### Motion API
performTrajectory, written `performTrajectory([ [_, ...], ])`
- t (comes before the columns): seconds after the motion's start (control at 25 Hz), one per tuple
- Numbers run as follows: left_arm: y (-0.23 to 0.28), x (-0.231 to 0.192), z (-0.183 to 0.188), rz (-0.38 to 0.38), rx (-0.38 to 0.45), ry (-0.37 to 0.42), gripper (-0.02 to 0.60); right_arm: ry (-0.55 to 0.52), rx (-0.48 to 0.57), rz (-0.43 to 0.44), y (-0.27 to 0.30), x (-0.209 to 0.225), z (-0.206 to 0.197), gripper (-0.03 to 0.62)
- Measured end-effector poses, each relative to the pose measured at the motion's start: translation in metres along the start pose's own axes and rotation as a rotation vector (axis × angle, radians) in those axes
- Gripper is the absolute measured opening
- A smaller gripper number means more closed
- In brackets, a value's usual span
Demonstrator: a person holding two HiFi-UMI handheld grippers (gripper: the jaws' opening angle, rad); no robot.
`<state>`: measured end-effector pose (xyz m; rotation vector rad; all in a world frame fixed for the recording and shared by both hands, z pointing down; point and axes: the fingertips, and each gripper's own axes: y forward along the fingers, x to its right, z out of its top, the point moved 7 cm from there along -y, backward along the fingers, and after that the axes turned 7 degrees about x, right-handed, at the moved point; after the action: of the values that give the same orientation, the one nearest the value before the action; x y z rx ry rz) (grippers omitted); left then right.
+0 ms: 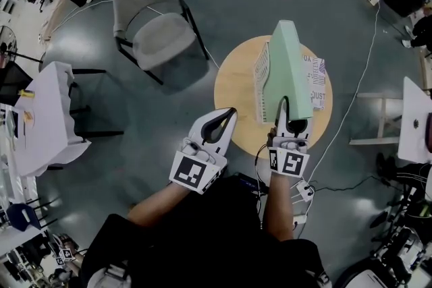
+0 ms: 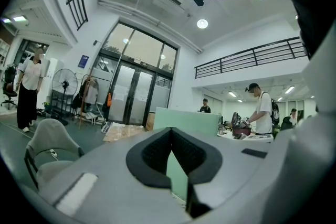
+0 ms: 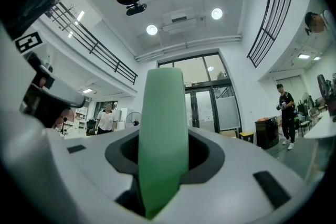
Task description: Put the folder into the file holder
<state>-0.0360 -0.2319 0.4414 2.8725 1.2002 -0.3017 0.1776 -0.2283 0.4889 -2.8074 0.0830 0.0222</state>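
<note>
The right tongs (image 1: 289,111) pinch the green folder (image 1: 290,67) by one end. It could tip and miss the file holder (image 1: 261,81). The left tongs (image 1: 228,112) are closed, empty.

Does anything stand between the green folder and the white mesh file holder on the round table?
Nothing visible does. The green folder, clamped upright in the right hand-held gripper, stands right beside the white mesh file holder, at the folder's left in the head view. The folder hides the table behind it.
</note>
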Motion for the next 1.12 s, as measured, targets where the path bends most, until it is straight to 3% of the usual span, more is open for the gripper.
performTrajectory([
  [0.48,-0.007,-0.003,-0.002,0.013,-0.002,0.006,0.006,0.023,0.065,-0.04,-0.004,0.006,-0.006,0.144],
  [1.12,-0.008,0.001,-0.002,0.013,-0.001,-0.013,0.006,0.043,-0.047,-0.039,-0.016,0.004,-0.04,0.147],
])
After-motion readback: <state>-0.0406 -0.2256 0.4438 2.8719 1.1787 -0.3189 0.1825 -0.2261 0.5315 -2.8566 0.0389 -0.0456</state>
